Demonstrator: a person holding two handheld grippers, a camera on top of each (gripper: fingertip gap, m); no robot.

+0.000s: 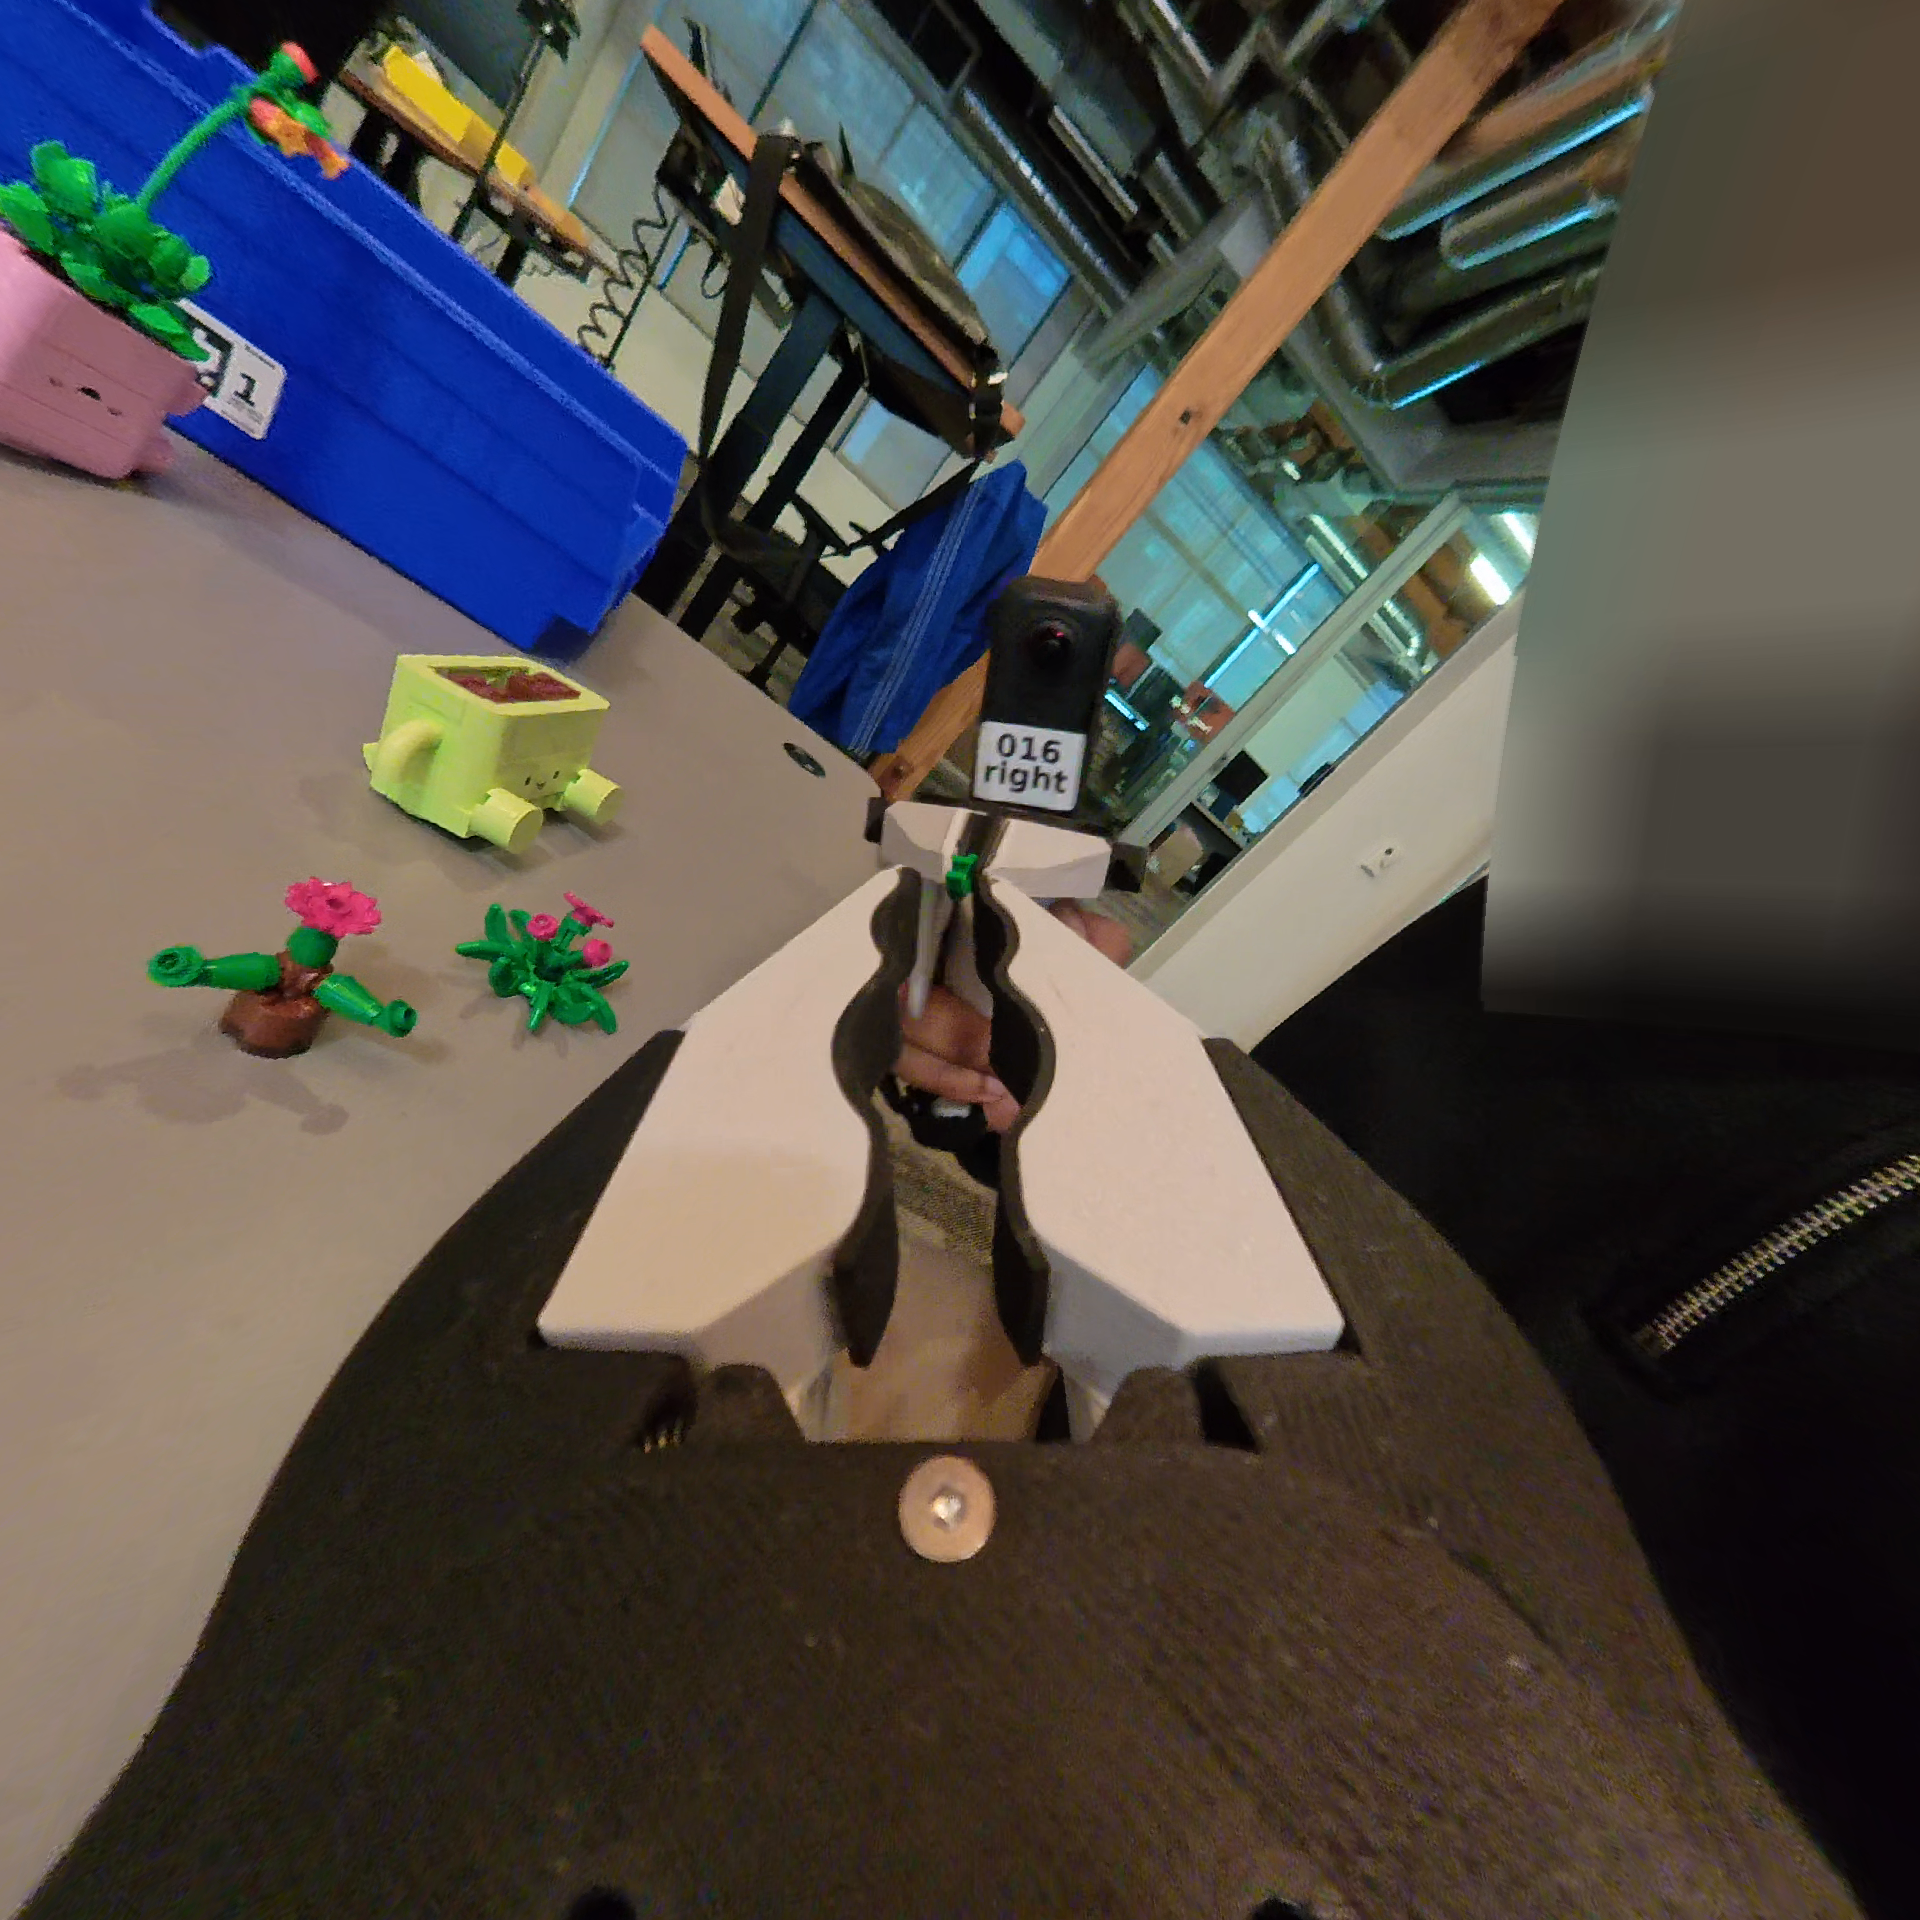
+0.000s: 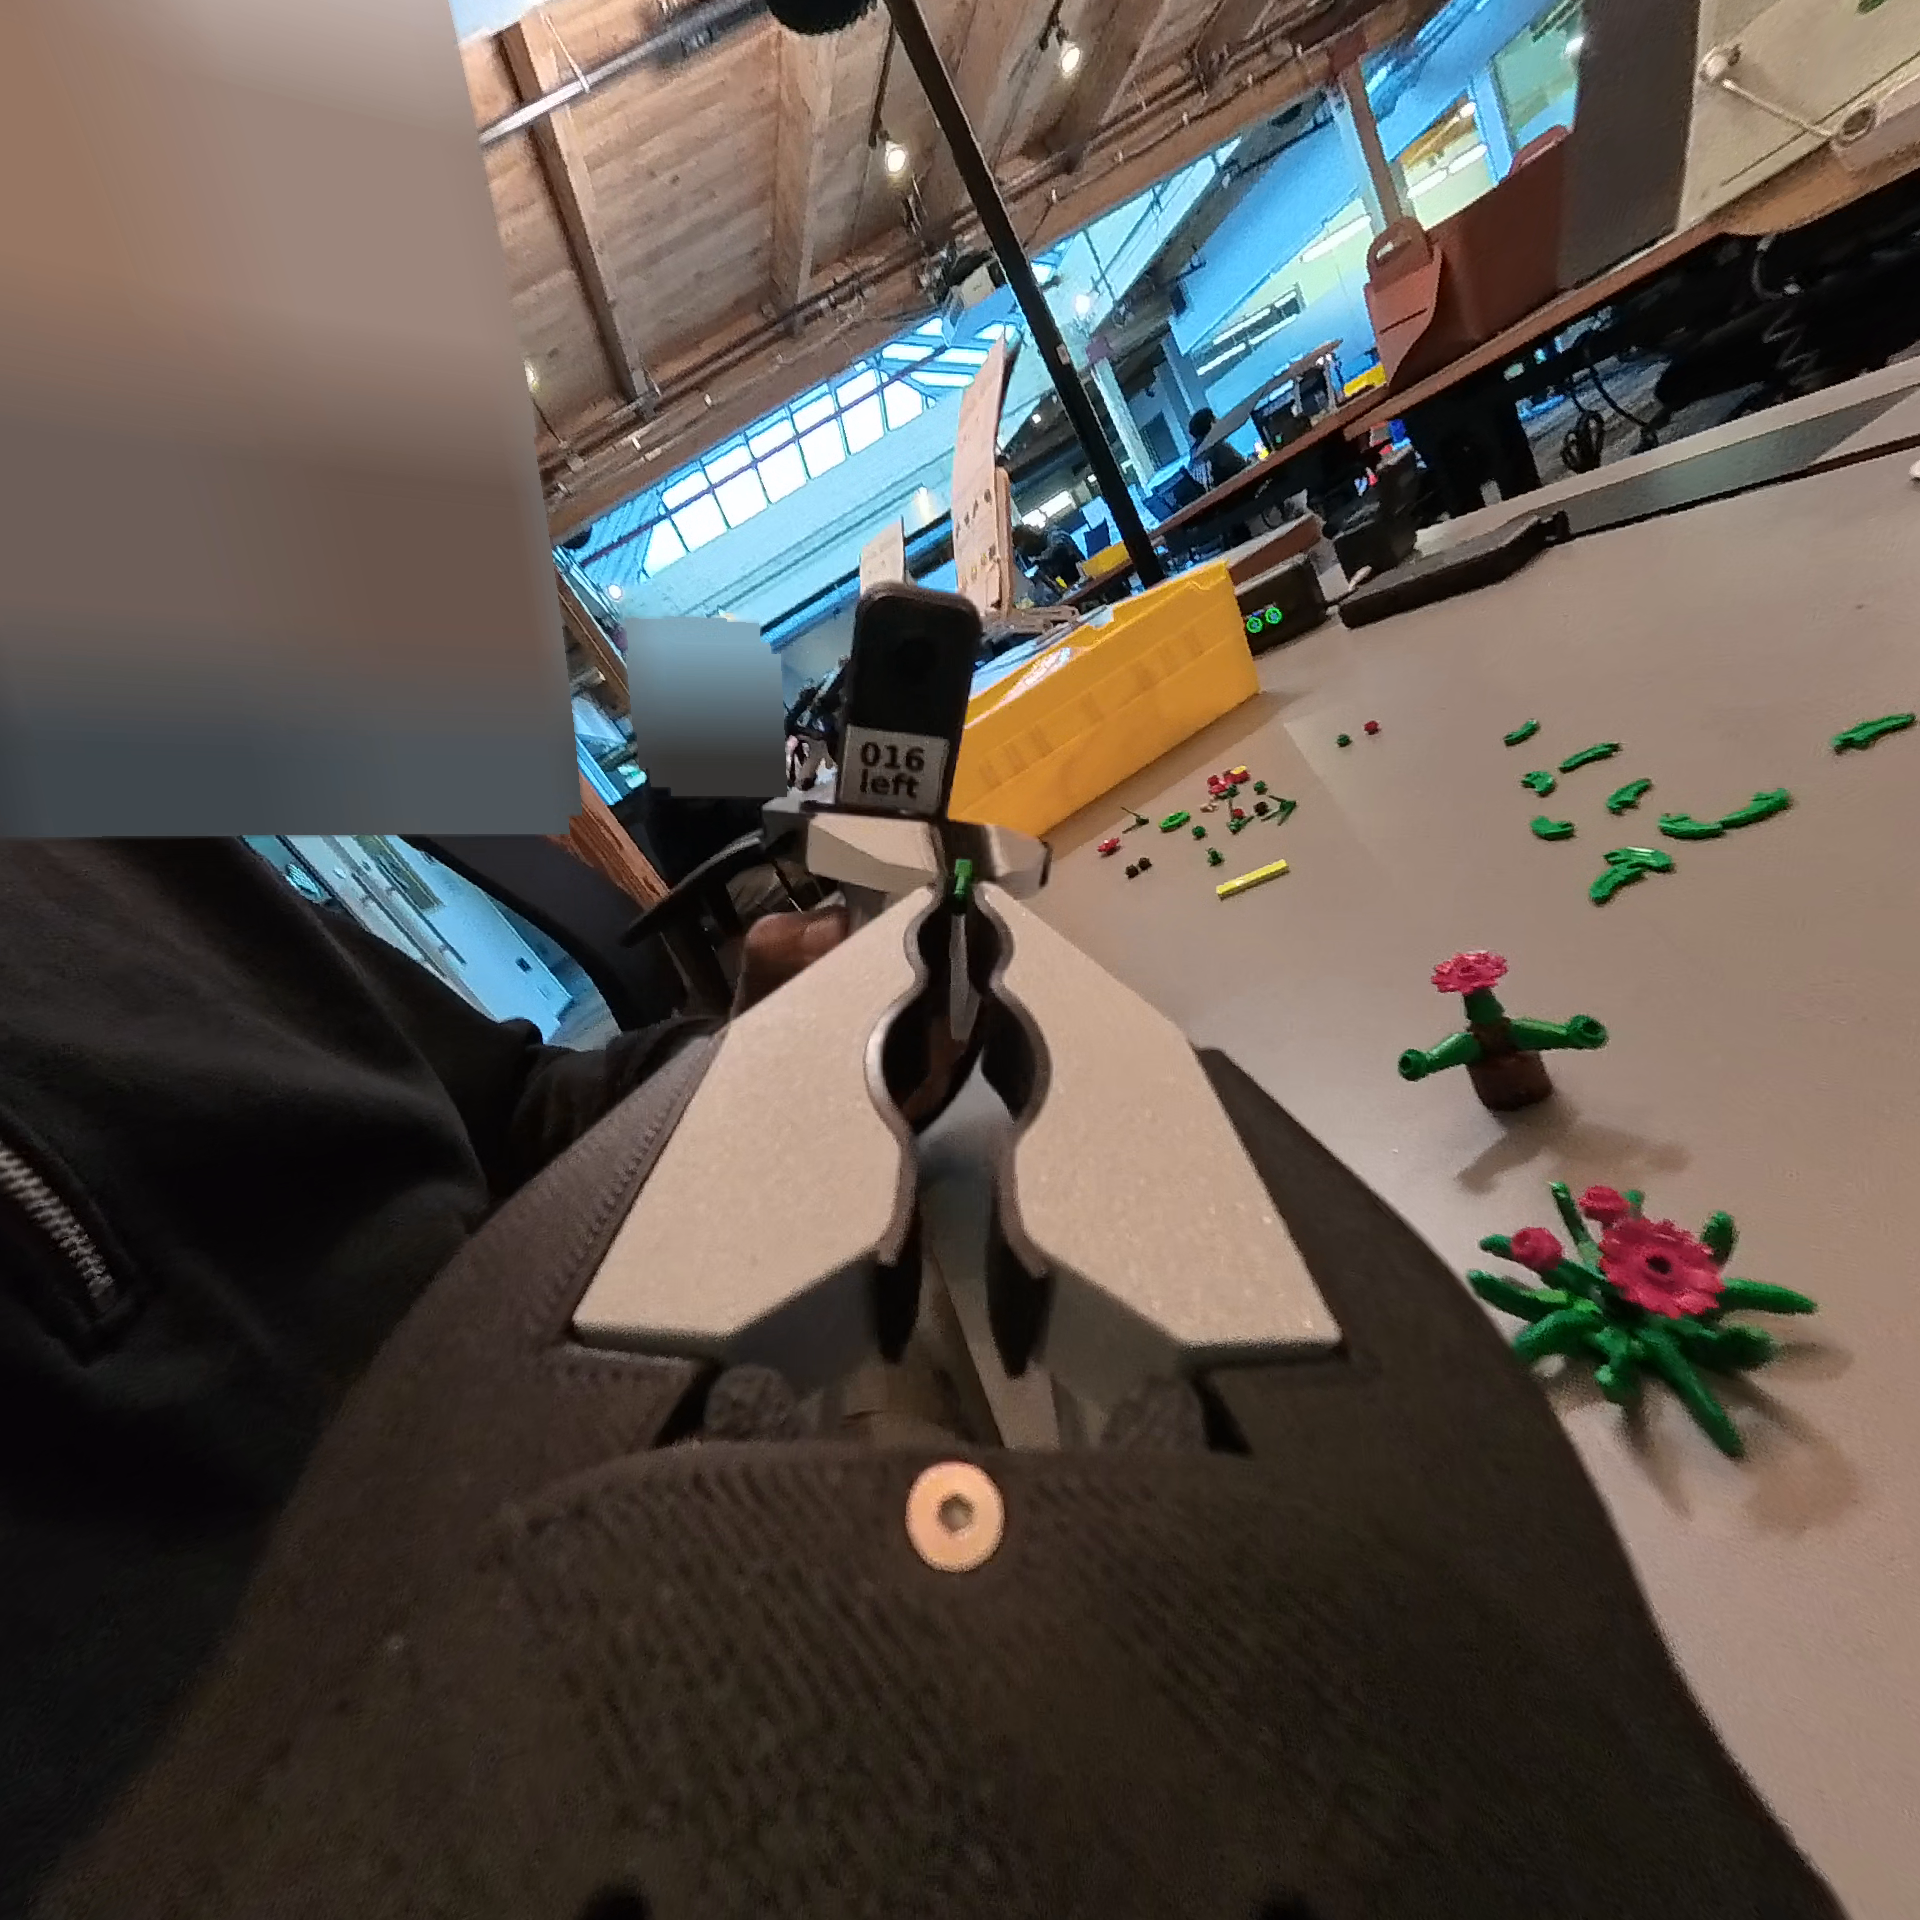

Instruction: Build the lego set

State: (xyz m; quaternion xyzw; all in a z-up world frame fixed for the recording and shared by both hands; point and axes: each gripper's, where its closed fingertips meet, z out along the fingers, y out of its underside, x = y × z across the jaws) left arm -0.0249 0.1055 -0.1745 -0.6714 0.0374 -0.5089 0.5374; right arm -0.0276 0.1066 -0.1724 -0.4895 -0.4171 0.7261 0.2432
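Jaws, left gripper: tips drawn together, nipping one small green piece raised above the tabletop.
Jaws, right gripper: tips likewise together on the same green piece, meeting the left gripper nose to nose.
Green piece: held in the air between the two sets of tips, off the tabletop edge, in front of a person in a black zipped jacket.
Landmark: one brown-based cactus model with two green arms and one pink bloom, standing on the tabletop.
Leafy cluster: one, just beside the cactus model, green spikes with three pink flowers.
Lime pot: one square lime-green pot with stubby legs, beyond the cactus model.
Pink pot: one, far beyond the cactus model, filled with green leaves and a curved stem.
Blue bin: one, behind the pink pot.
Curved green leaves: about nine loose ones, beyond the cactus model in the right wrist view.
Small parts: a scatter of red, green and dark bits, too small to count, plus one yellow bar.
Yellow bin: one, beyond the small parts.
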